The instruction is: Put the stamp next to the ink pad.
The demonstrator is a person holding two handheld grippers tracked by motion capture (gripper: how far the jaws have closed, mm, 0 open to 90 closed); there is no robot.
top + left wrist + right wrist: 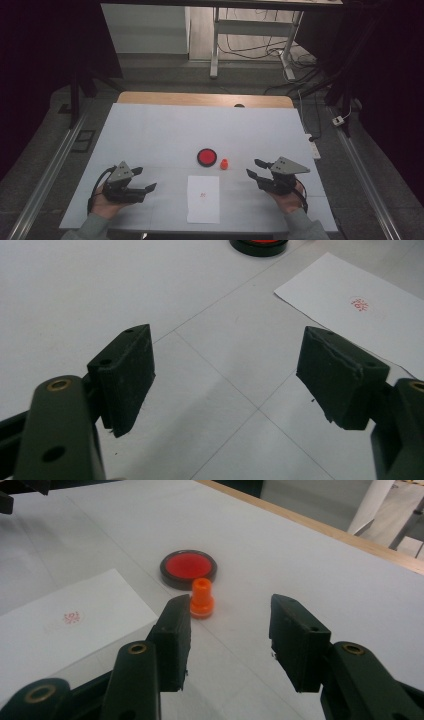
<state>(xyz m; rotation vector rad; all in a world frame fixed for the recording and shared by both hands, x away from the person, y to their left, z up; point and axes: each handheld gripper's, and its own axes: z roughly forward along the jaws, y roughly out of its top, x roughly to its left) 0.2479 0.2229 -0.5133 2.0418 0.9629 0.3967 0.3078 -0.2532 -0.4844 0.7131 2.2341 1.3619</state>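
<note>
A round red ink pad (206,157) with a black rim lies mid-table, and a small orange stamp (224,164) stands upright just right of it. In front of both lies a white sheet of paper (203,198) bearing a small red stamp mark (359,304). My left gripper (145,179) rests low at the left, open and holding nothing, its jaws wide apart over bare table (225,340). To the right of the stamp my right gripper (253,168) is open and pointed towards it. In the right gripper view the stamp (202,598) stands beyond the left jaw tip, clear of the gripper (230,602).
The white table top (150,130) ends in a wooden strip (200,99) at the far edge. Beyond it stand desk legs and cables on the floor. The paper's corner (300,290) lies ahead and to the right of the left gripper's jaws.
</note>
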